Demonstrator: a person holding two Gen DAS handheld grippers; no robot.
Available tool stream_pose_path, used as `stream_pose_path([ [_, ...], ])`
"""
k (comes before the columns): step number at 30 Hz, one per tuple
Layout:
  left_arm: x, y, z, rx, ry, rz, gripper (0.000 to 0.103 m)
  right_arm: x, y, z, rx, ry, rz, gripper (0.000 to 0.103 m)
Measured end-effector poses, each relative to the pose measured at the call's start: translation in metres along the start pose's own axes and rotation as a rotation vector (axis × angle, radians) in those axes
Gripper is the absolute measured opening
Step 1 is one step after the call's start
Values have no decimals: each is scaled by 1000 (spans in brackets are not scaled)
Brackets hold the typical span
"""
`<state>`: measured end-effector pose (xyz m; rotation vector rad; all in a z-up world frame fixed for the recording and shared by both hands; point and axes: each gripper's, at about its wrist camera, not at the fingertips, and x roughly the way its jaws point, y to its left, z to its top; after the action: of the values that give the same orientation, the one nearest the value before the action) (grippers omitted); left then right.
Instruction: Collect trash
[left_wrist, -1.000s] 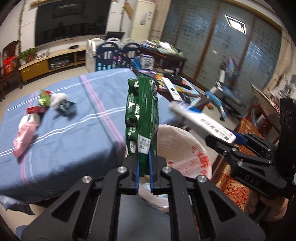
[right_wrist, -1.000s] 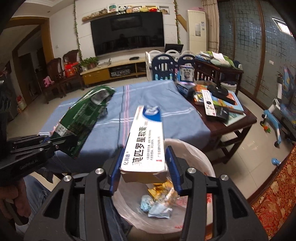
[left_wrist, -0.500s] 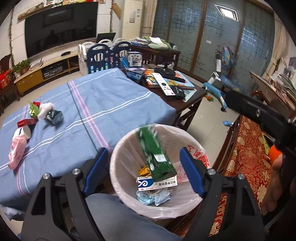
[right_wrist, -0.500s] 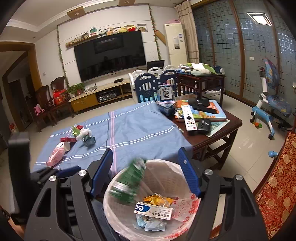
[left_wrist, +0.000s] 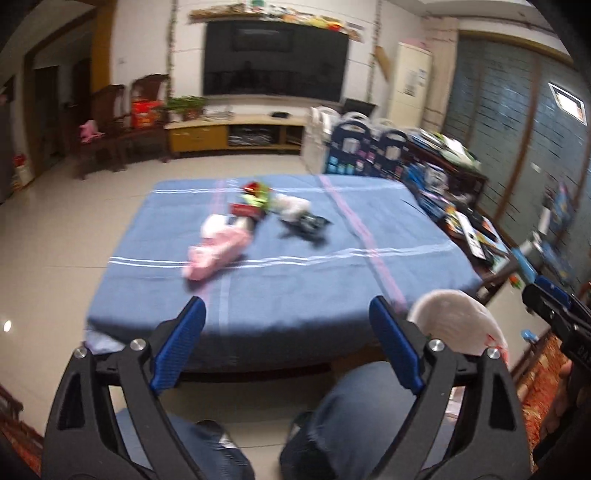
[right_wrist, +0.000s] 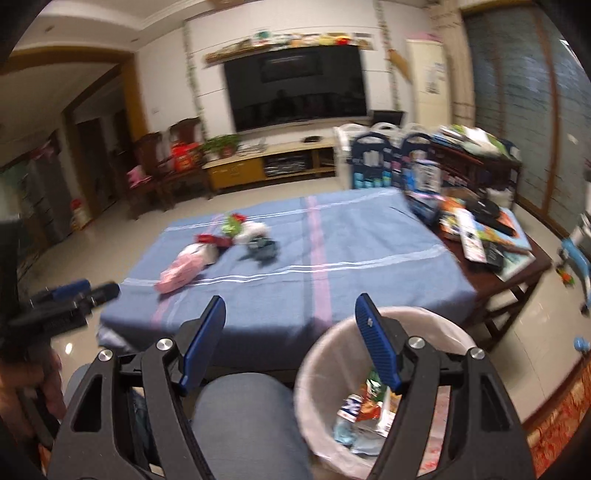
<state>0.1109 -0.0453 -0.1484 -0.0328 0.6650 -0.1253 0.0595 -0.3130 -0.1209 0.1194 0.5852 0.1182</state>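
Left wrist view: the left gripper (left_wrist: 286, 339) stood with its jaws spread wide and nothing between them, aimed over the near edge of the blue-clothed table (left_wrist: 369, 295). The remaining trash lay ahead, well apart from the fingertips: a pink packet (left_wrist: 218, 251), its long axis running from near-left to far-right, with a red and green wrapper cluster (left_wrist: 255, 201) and a dark crumpled piece (left_wrist: 308, 225) just beyond. Right wrist view: the right gripper (right_wrist: 291, 341) was likewise wide open and empty, over the lined bin (right_wrist: 314, 354), which already held wrappers. The pink packet (right_wrist: 181, 271) lay ahead and to its left, probably nearer the left gripper.
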Motion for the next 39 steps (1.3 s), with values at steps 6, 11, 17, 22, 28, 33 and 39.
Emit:
stream_pose_path([
  [6, -23, 45, -6, -38, -30, 100, 93, 10, 49, 10, -77, -11, 82, 71],
  [11, -27, 62, -10, -57, -18, 111, 93, 17, 74, 14, -87, -15, 107, 78],
  [17, -27, 66, -14, -66, -13, 103, 95, 19, 90, 11, -140, -20, 100, 91],
  [22, -26, 62, -14, -59, -15, 92, 96, 18, 87, 11, -127, -17, 89, 91],
  [28, -24, 62, -15, -58, -8, 83, 96, 18, 86, 12, -126, -17, 85, 91],
  [33, -24, 60, -17, -51, -4, 82, 96, 19, 85, 13, -121, -13, 87, 91],
  [39, -17, 59, -18, -47, 9, 77, 96, 20, 82, 11, -117, -8, 84, 91],
])
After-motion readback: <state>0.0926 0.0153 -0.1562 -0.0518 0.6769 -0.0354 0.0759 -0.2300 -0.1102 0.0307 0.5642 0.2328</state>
